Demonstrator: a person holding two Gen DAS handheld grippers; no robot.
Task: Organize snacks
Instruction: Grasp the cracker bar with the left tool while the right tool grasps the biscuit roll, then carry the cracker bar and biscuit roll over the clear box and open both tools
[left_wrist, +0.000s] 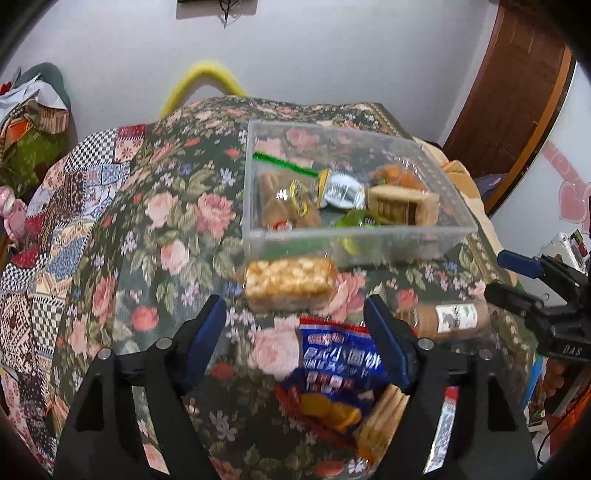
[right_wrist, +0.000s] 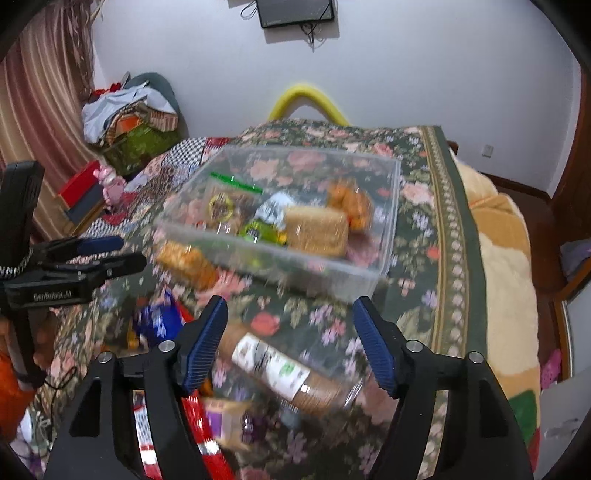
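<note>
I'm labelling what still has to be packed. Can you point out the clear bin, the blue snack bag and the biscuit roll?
clear bin (left_wrist: 369, 242): left wrist view, near wall.
blue snack bag (left_wrist: 332, 354): left wrist view, printed front.
biscuit roll (right_wrist: 273, 365): right wrist view, white label.

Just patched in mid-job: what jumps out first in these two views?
The clear plastic bin on the floral tablecloth, already holding several snacks. Loose before it lie a golden puffed-snack pack, a blue cookie bag between the open left gripper, and a cracker sleeve under the open right gripper.
</note>
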